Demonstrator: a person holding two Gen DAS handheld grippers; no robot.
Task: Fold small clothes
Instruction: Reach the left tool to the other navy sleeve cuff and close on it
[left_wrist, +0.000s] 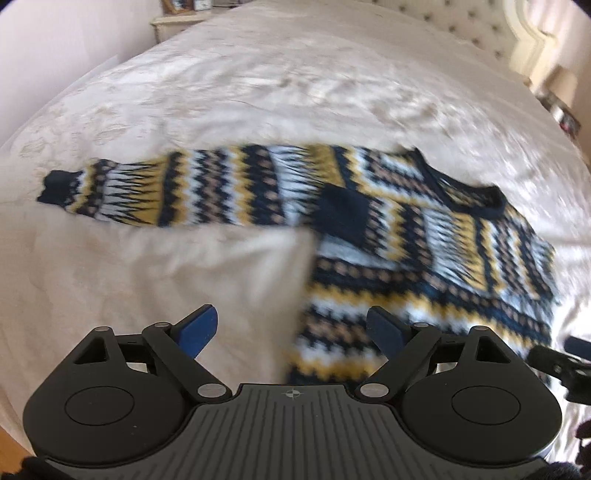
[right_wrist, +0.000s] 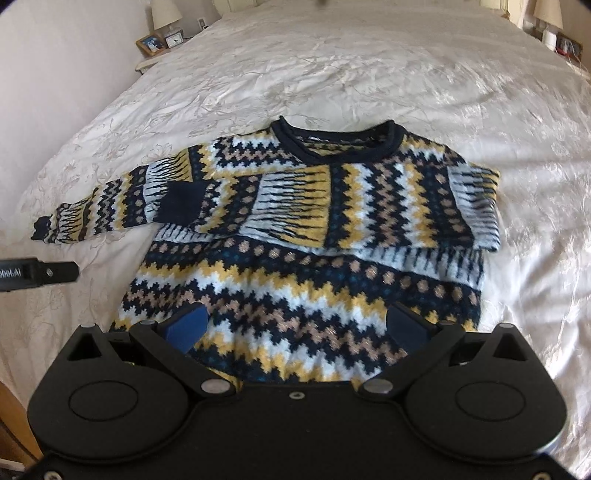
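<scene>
- Sweater (right_wrist: 295, 236): navy, yellow, white and tan zigzag knit, lying flat on the bed (right_wrist: 369, 74), collar (right_wrist: 334, 142) toward the far end. One sleeve (right_wrist: 474, 206) is already folded across the chest on the collar's right; the other sleeve (left_wrist: 166, 195) stretches straight out on the collar's left, its navy cuff (left_wrist: 59, 186) farthest from the collar.
- Left claw (left_wrist: 291, 328): released, jaws wide, nothing between them. It hangs over the sweater's side edge below the outstretched sleeve, part over knit, part over bare bedspread.
- Right claw (right_wrist: 295, 328): released, jaws wide, nothing held. It hovers over the hem, at the end opposite the collar.
- Step, as I judge it: the outstretched sleeve is yet to be folded in, then the body.
- Risks: the left view is smeared, so I may pinch bedspread along with wool; the thick knit could slip from my pads and flop back; lifting the sleeve may drag the body and undo the fold on the collar's right.
- Containers: none in sight; no basket or drawer near the sweater.
- Other: lamp (right_wrist: 166, 14), picture frame (right_wrist: 151, 44) and small clock (right_wrist: 174, 38) on a bedside table beyond the collar.
</scene>
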